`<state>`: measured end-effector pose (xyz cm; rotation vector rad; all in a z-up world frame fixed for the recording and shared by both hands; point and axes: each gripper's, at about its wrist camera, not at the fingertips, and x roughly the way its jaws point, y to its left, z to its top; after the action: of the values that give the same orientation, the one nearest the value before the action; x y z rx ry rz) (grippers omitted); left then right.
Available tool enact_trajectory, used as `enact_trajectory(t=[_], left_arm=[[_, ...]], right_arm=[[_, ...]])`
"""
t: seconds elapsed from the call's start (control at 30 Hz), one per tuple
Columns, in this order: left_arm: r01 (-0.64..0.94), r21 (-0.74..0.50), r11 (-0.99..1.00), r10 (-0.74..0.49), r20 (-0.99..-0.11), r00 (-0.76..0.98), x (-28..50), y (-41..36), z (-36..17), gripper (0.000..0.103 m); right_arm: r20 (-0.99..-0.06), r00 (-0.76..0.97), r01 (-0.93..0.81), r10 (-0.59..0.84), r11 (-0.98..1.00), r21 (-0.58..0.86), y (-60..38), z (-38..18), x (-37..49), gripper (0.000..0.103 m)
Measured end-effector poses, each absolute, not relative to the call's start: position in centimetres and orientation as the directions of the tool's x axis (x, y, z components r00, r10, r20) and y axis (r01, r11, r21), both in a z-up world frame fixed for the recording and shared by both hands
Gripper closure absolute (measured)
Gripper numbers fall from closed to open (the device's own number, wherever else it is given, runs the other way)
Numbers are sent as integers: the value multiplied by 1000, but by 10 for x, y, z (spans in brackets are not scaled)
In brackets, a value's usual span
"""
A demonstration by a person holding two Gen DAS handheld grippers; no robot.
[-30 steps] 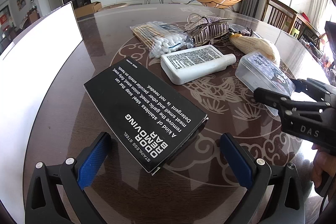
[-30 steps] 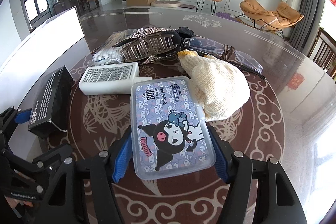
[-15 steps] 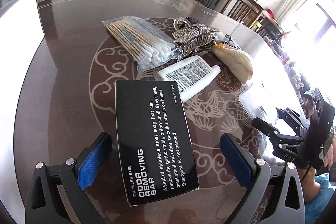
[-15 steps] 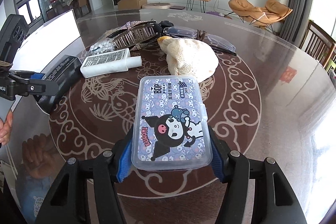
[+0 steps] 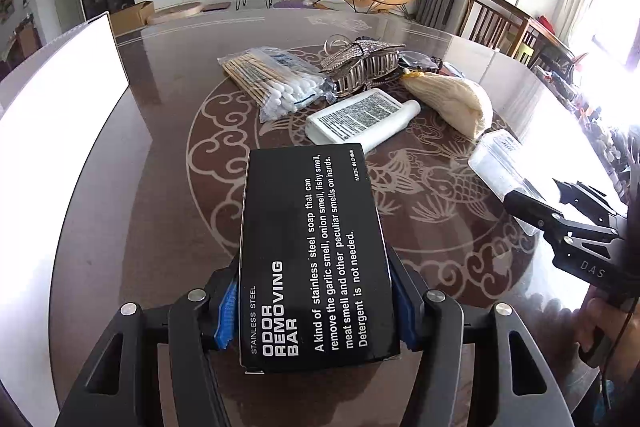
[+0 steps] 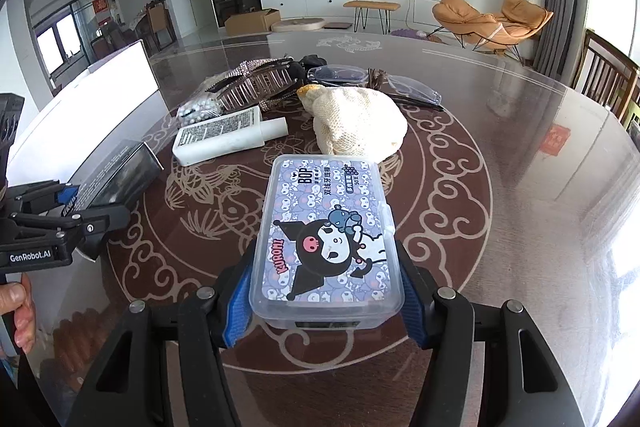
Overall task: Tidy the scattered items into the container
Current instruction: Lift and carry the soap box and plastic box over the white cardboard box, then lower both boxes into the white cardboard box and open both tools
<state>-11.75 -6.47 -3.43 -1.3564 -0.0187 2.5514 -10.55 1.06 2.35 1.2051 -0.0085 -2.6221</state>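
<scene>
My left gripper is shut on a black box printed "Odor Removing Bar" and holds it above the table; the box also shows in the right wrist view. My right gripper is shut on a clear plastic case with a cartoon label; it also shows in the left wrist view. The white container stands at the left. Loose on the table lie a white bottle, a bag of cotton swabs, a silver hair claw, a cream knitted pouch and clear glasses.
The round dark glass table has a scroll pattern in its middle. Wooden chairs stand at its far right. The white container's wall also shows in the right wrist view.
My left gripper has closed on the black box and lifted it. My right gripper keeps hold of the plastic case, which has drawn back from the pile.
</scene>
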Motion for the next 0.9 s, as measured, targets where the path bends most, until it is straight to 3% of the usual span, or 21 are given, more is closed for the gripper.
enact_trajectory(t=[0.13,0.3,0.53,0.73,0.9], left_arm=[[-192,-190,-963,267,-783,-562,-72,-69,-24,43],[-178,-245,-953,303,-750,-588,-30,-83,-7,43],[-95,-253,-963,250,-699,-670,9,-156,44,43],[100,-181,-978,49,-672,-739,36,-273,82,43],[253,-151,-956,-71,-717,-693,21,-361,73,43]], right_arm=[[-701,-609,177,-371,-925,336,30,30,-67,42],[-660,-599,175,-454,-878,445,19,39,-33,42],[-656,-512,344,-554,-833,433,-65,59,-28,42],[-601,-402,587,-691,-698,410,-193,114,-30,42],[-574,-295,741,-764,-562,367,-323,150,-36,42]])
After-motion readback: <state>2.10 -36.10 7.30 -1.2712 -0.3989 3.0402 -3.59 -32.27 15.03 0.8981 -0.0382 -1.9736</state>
